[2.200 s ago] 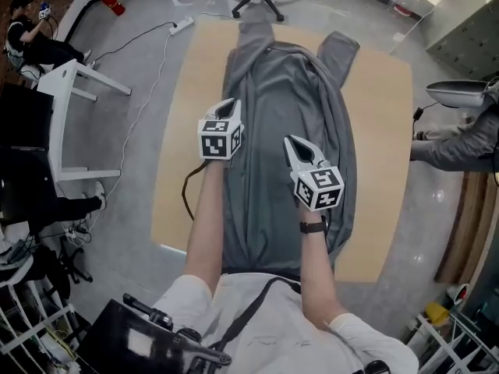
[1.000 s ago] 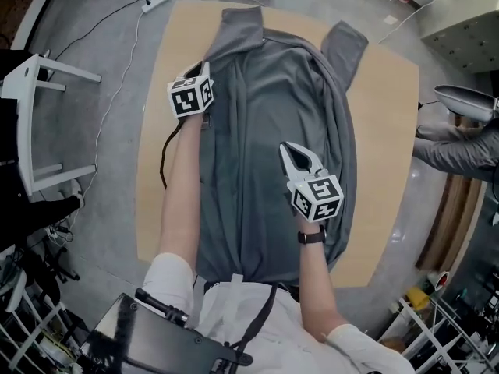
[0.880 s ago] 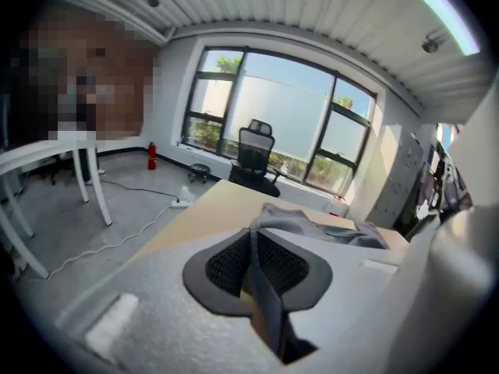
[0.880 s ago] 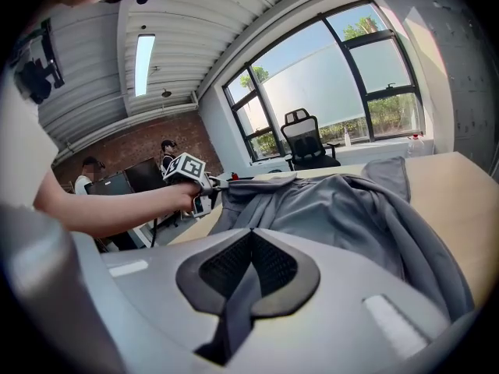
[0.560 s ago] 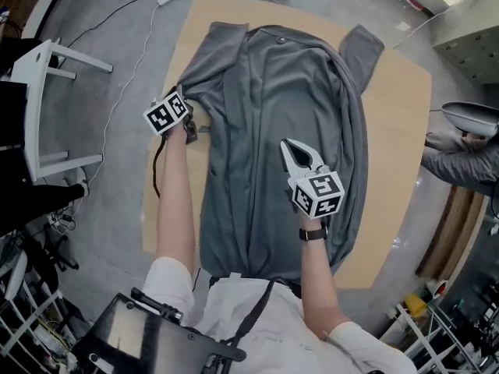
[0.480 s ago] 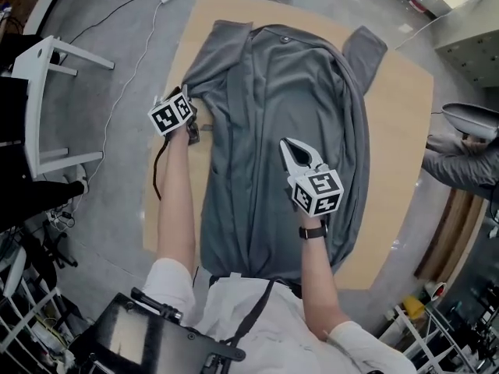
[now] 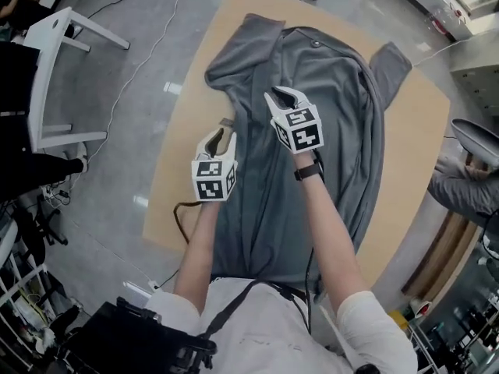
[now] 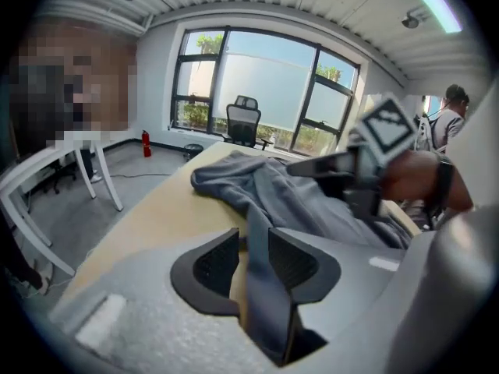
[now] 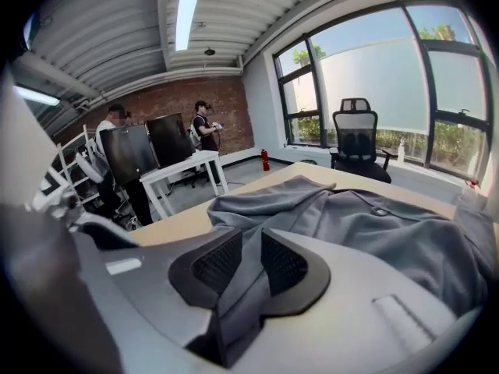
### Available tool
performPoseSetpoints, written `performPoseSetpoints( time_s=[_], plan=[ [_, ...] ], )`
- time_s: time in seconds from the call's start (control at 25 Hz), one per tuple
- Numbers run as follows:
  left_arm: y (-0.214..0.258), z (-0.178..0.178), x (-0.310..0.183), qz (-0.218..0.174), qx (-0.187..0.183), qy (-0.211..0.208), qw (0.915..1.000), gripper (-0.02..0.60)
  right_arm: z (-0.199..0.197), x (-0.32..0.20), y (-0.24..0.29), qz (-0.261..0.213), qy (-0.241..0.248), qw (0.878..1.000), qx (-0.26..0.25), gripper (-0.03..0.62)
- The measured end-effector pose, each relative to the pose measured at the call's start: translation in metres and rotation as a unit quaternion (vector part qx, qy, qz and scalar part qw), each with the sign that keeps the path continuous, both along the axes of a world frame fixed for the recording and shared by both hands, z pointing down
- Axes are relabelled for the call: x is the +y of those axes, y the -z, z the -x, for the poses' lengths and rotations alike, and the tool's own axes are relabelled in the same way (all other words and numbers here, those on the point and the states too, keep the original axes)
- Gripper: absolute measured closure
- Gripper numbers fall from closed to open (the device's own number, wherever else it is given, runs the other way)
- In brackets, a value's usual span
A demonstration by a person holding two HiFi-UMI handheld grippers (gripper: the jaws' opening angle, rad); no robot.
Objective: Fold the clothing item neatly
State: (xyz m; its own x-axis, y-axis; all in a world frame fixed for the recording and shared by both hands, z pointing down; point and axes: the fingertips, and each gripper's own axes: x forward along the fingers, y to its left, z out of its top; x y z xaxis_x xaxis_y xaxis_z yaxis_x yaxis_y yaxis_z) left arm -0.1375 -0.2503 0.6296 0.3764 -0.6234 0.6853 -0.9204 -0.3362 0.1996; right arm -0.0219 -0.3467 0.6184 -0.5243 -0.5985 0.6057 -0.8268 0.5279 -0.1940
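A grey long-sleeved garment (image 7: 335, 123) lies lengthwise on the wooden table (image 7: 187, 131), collar at the far end and sleeves angled out. My left gripper (image 7: 221, 136) hovers over its left edge, open; through the gap I see cloth (image 8: 257, 185) and table (image 8: 156, 224), with nothing pressed between the pads. My right gripper (image 7: 282, 94) is over the chest, left of the collar button. It is open with a narrow gap, and only the cloth (image 9: 374, 224) below shows through it. Both grippers' jaws have just been opening.
A white desk frame (image 7: 62, 76) stands on the floor to the left. An office chair (image 9: 357, 142) is beyond the table's far end. A dark cable (image 7: 183, 209) hangs at the near left table edge. People (image 9: 207, 135) stand at desks in the background.
My left gripper has left the spread left sleeve and moved nearer, along the garment's left edge. My right gripper has moved up the garment toward the collar.
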Motion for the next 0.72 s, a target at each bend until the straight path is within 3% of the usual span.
performPoseSetpoints(
  time_s=[0.2, 0.48, 0.72],
  plan=[
    [-0.009, -0.045, 0.084, 0.056, 0.017, -0.050, 0.9970, 0.459, 0.018, -0.030, -0.034, 0.023, 0.022, 0.999, 0.039, 0.501],
    [-0.031, -0.030, 0.128, 0.106, 0.006, -0.072, 0.9918, 0.483, 0.037, -0.047, -0.064, 0.039, -0.008, 0.995, 0.093, 0.484],
    [-0.037, -0.041, 0.150, 0.119, 0.007, -0.089, 0.9888, 0.497, 0.029, -0.045, -0.071, 0.038, -0.026, 0.993, 0.108, 0.488]
  ],
)
